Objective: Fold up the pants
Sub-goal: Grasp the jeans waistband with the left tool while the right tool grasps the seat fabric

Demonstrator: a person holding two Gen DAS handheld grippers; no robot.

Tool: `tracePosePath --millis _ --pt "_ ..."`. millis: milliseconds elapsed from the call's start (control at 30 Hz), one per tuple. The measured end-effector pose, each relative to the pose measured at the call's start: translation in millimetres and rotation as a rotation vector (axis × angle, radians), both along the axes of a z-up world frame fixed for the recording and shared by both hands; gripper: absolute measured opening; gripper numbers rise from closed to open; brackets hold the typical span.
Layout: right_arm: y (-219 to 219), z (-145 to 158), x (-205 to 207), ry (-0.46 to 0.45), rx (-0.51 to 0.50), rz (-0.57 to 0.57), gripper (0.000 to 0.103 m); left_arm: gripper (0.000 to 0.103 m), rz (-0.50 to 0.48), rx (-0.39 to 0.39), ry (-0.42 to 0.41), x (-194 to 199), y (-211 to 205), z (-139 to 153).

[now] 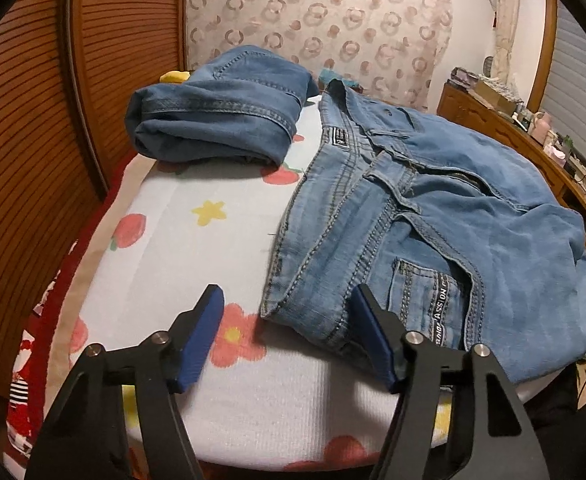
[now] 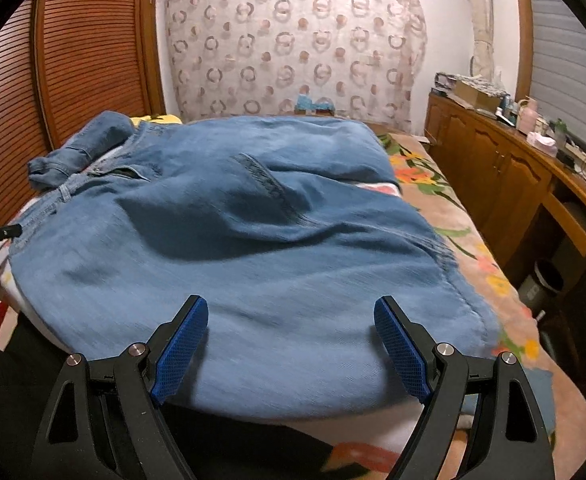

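Left wrist view looks down along the left gripper at a bed covered by a white sheet printed with flowers and strawberries. Its two blue pads stand apart and press on nothing, so it is released. The near corner of the pale blue jeans, where the waistband ends, lies between the pads and slightly toward the right-hand one, which sits at the cloth's edge; whether it touches I cannot tell. The waistband runs from this corner away toward the curtained wall, and the rest of the garment spreads off to the right across the bed. By my reading, the coming move is a pinch on this corner, and it depends on the corner staying inside the gap.

A second pair, already folded jeans, rests well apart near the far left corner of the bed, beside the wooden slatted door.

Right wrist view shows what the first cannot: the broad, rumpled legs of the jeans filling the bed and reaching almost to its right edge, where a floral blanket shows. The right gripper hovers over the near hem, pads wide apart, empty. The left gripper is nearer the waistband.
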State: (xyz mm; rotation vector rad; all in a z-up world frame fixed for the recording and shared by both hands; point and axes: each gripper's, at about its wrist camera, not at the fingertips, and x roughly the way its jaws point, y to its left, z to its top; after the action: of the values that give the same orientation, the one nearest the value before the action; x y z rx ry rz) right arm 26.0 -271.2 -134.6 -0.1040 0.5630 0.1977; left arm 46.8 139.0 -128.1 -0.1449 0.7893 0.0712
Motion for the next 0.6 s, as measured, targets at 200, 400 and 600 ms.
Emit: tracePosePath --millis 200,400,600 --pt "-13 1 -7 0.028 0.009 -0.045 0.087 0.058 -0.013 -0.009 -0.001 1 -2 -1" --pt "-3 3 -9 0.060 -0.003 -0.029 0.087 0.048 -0.028 -0.012 -0.001 0 -4 0" --pt "-5 8 -17 0.057 -0.006 -0.004 0.076 0.035 -0.047 -0.022 -0.002 -1 -9 2"
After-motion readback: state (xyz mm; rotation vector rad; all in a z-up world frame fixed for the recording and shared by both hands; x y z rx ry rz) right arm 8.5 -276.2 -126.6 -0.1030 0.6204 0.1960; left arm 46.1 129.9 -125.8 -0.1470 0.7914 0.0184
